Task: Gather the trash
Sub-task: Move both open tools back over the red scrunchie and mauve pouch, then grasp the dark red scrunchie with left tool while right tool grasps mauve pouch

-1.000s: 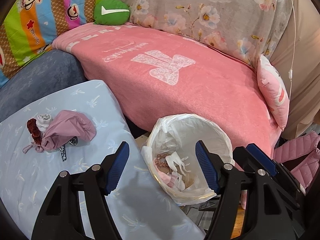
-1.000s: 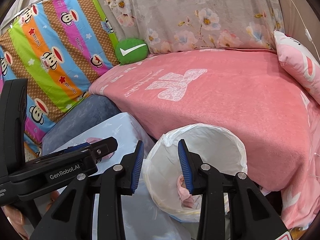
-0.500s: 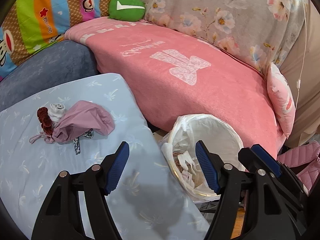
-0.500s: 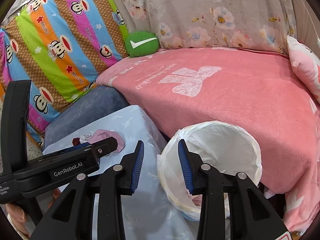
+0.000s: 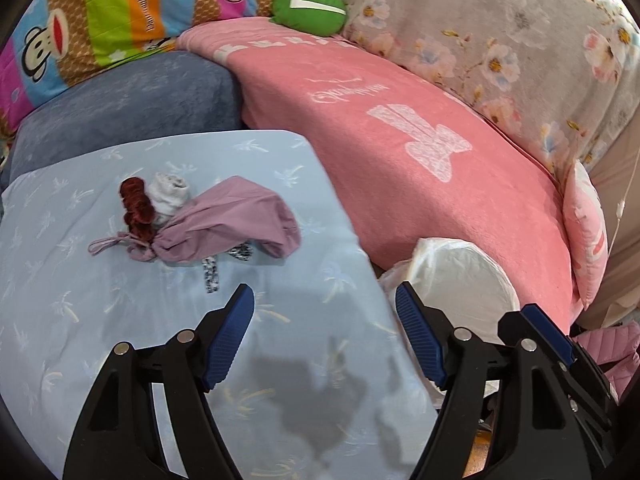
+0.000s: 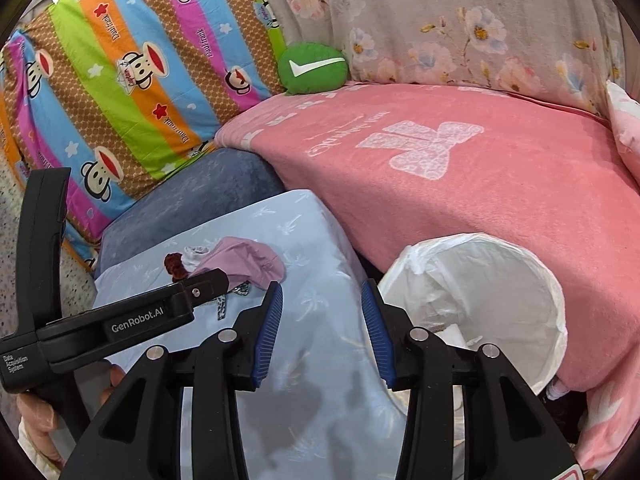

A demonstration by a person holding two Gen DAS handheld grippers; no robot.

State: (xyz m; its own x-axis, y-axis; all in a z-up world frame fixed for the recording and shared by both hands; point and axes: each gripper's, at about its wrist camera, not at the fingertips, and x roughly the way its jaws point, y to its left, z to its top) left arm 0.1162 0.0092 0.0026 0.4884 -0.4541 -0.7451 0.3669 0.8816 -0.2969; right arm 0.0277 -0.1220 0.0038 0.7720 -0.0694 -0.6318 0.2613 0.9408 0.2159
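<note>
The light-blue bench point(image 5: 120, 320) lies under both grippers, with the white-lined trash bin point(image 5: 464, 276) just off its edge, to the right of the left gripper point(image 5: 324, 336) and ahead-right of the right gripper point(image 6: 322, 332). Both grippers are spread wide, holding nothing. The mauve cloth bundle point(image 5: 224, 224), limp, with a dark red scrunchie point(image 5: 136, 208) and a white wad point(image 5: 168, 194) touching it, lies ahead-left of the nearer left gripper, its long axis running left-right.

both wrist views look down from close above, sharing table point(image 5: 80, 320) and bin point(image 6: 520, 280).
</note>
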